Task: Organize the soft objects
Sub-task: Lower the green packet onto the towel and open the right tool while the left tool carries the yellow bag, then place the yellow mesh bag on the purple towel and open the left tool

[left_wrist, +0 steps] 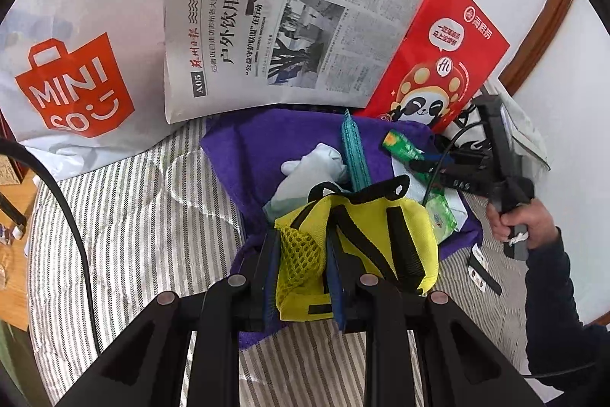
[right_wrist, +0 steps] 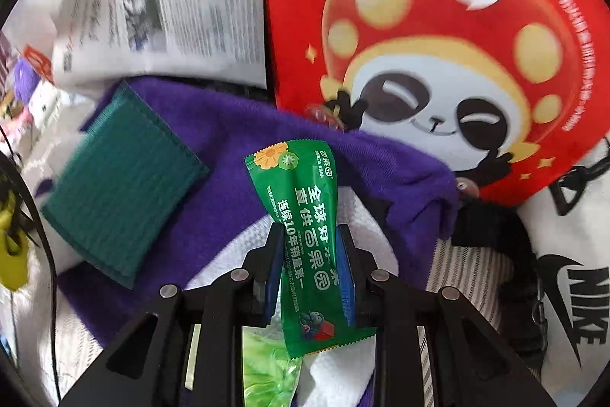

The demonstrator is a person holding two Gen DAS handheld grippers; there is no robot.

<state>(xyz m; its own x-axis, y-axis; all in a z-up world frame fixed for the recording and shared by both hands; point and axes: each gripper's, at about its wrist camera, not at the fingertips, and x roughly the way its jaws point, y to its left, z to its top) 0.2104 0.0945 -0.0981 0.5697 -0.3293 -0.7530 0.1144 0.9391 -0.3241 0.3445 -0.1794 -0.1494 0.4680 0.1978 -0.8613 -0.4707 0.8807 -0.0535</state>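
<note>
My left gripper [left_wrist: 303, 250] is shut on a yellow pouch [left_wrist: 366, 227] with black straps and a mesh side, held over a purple towel [left_wrist: 244, 147]. On the towel lie a pale grey soft toy [left_wrist: 305, 174] and a teal cloth [left_wrist: 354, 155]. A person's hand [left_wrist: 526, 220] holds my right gripper [left_wrist: 419, 164] at the right. In the right wrist view, my right gripper [right_wrist: 310, 235] is shut on a green snack packet [right_wrist: 305, 201], which sticks up between the fingers above the purple towel [right_wrist: 228, 140]. The teal cloth [right_wrist: 122, 193] lies to its left.
A newspaper [left_wrist: 274, 18], a red panda-print paper bag [left_wrist: 438, 63] and a white Miniso bag [left_wrist: 76, 71] lean at the back of the striped bed sheet [left_wrist: 133, 235]. A white Nike bag [right_wrist: 572, 273] lies at right, and a light green wipes pack [right_wrist: 267, 369] sits under my right gripper.
</note>
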